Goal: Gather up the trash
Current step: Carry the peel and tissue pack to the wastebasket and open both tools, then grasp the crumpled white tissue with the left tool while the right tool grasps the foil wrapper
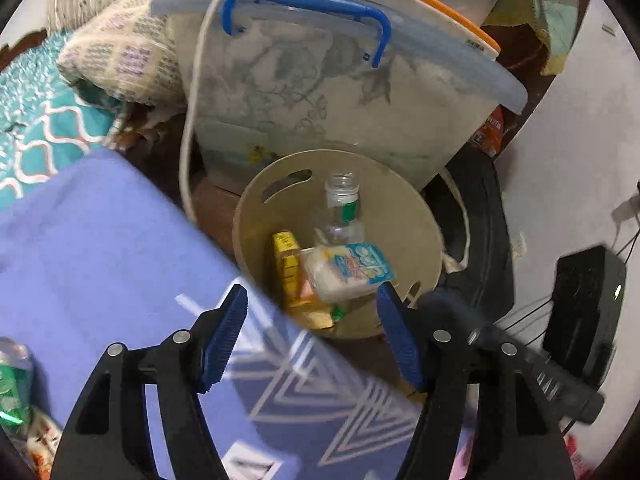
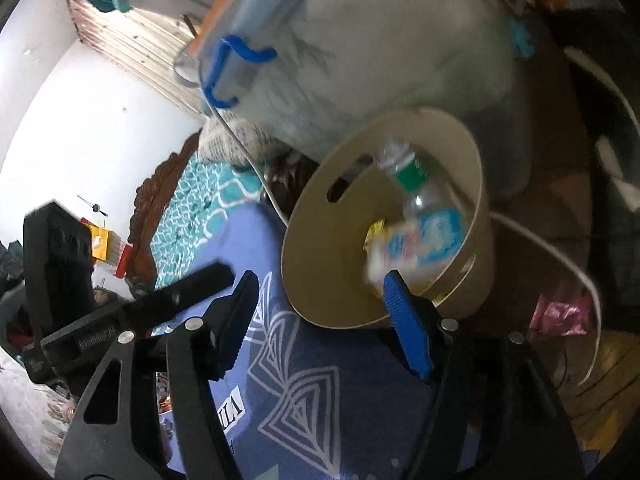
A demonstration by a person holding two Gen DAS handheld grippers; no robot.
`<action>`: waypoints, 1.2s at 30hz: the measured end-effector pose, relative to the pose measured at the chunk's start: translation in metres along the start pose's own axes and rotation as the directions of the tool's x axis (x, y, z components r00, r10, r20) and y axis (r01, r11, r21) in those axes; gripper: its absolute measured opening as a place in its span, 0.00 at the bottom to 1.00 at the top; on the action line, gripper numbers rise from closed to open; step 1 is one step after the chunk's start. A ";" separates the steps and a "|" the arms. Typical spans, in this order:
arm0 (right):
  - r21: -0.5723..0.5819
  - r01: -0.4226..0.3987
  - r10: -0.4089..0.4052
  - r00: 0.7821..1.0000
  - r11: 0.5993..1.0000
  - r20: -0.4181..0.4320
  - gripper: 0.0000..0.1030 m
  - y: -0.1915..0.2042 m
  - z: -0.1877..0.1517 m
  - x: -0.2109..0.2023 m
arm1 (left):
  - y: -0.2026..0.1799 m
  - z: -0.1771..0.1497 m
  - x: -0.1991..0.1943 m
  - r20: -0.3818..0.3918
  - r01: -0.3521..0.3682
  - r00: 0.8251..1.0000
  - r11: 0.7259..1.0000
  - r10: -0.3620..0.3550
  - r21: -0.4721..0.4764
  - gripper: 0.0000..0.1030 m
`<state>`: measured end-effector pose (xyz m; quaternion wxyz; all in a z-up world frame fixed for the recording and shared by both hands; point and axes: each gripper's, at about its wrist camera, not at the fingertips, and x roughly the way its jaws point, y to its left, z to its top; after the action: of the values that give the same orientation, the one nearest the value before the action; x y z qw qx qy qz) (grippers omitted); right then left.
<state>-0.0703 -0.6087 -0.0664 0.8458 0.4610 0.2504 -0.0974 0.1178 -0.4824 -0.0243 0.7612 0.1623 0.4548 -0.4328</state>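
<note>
A round beige bin [image 1: 260, 236] stands on the floor beside the bed. In it lie a clear plastic bottle [image 1: 342, 204] with a green label, a yellow box [image 1: 287, 264] and a blue-and-white wrapper packet [image 1: 352, 268]. My left gripper [image 1: 311, 300] hangs open above the bin's near rim, nothing between its blue pads. The right wrist view shows the same bin [image 2: 320, 248], the bottle [image 2: 416, 188] and the packet [image 2: 432, 236], which is blurred. My right gripper [image 2: 320, 284] is open and empty over the bin's edge. A green can [image 1: 14, 384] lies on the bed at lower left.
A purple patterned bedsheet [image 1: 100, 240] fills the left side. A large translucent storage box [image 1: 320, 92] with a blue handle stands behind the bin. A white cable [image 1: 188, 160] runs down past it. A black device [image 1: 584, 304] sits at the right, a pink bag [image 2: 560, 316] on the floor.
</note>
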 end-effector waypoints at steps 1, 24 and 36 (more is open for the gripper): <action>-0.014 -0.004 0.004 1.000 1.000 0.011 0.62 0.004 -0.004 -0.004 | -0.001 -0.006 -0.007 0.010 -0.008 1.000 1.000 0.008 0.009 0.61; -0.286 -0.363 0.175 0.837 0.887 -0.518 0.45 0.195 -0.178 0.092 | 0.221 -0.290 -0.250 0.010 -0.387 0.881 0.732 0.473 -0.561 0.85; -0.316 -0.422 0.118 0.736 0.850 -0.666 0.51 0.277 -0.259 0.166 | 0.250 -0.323 -0.224 -0.029 -0.311 0.931 0.747 0.365 -0.587 0.45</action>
<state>0.0944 -0.2291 -0.0656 0.8013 0.2915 0.4594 0.2487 0.0941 -0.0175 -0.0473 0.8587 -0.0180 0.4943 -0.1342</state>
